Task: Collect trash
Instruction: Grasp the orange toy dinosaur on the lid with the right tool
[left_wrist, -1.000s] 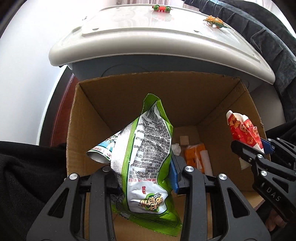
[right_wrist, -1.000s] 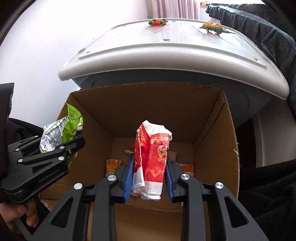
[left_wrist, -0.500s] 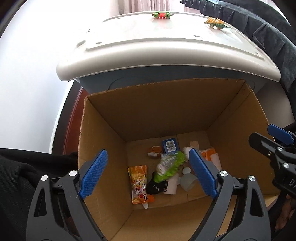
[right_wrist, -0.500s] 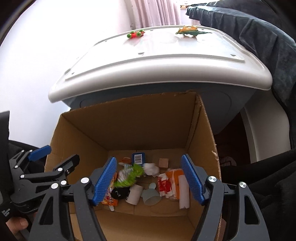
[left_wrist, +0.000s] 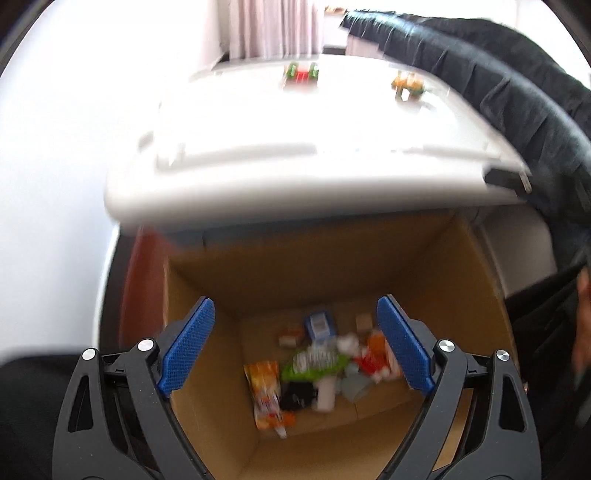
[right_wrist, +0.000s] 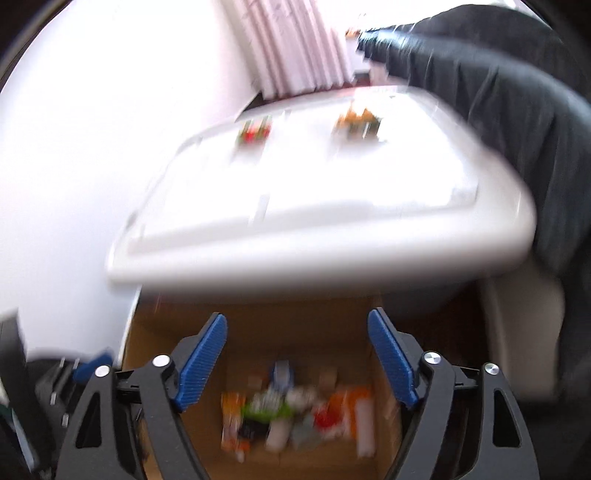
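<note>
Between the spread blue fingers (left_wrist: 186, 352) of the left gripper (left_wrist: 295, 347) nothing is held; the right gripper (right_wrist: 297, 363) is likewise splayed and empty. Below and ahead of both lies the cardboard box (left_wrist: 461, 288), its floor littered with trash: an orange pouch (left_wrist: 266, 391), long axis running away from the fingers, a green wrapper (left_wrist: 314, 363) and a red-and-white wrapper (left_wrist: 373, 363). Both views are blurred. Beyond the box sits a grey lidded bin (left_wrist: 295, 166) with two small toys (left_wrist: 301, 72) on top. Judging by this, both hands are free for further litter; neither looks clearly nearer.
</note>
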